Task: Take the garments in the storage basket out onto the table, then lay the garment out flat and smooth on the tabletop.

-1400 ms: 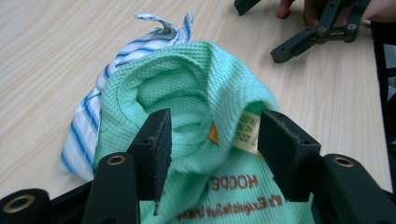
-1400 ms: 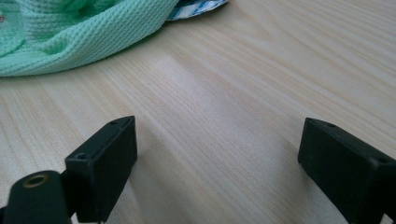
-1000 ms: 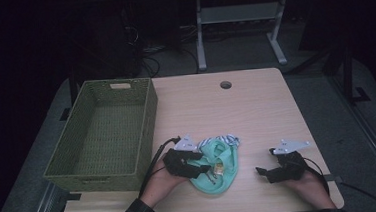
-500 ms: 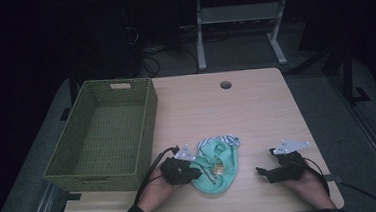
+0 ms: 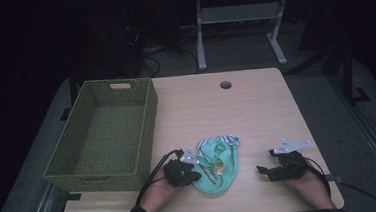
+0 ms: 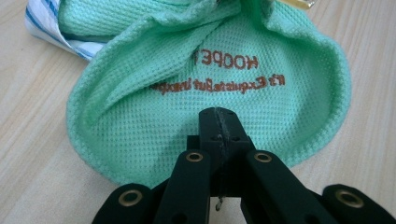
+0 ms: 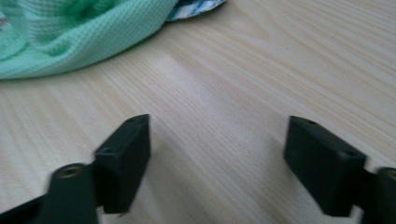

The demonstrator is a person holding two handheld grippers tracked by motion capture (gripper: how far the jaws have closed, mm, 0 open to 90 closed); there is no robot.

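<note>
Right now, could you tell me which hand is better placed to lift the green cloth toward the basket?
Left. The left tongs have just closed onto the green cloth, right beside the basket. The right tongs stand open over bare table, apart from the cloth.

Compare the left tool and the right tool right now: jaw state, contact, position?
The left tool has its jaws shut together, pinching the edge of the green cloth; the right tool stands open with nothing between its jaws, which have just been closing a little. The left tool sits at the cloth; the right tool rests apart from it over bare table. Both are black, two-jawed and hand-held.
</note>
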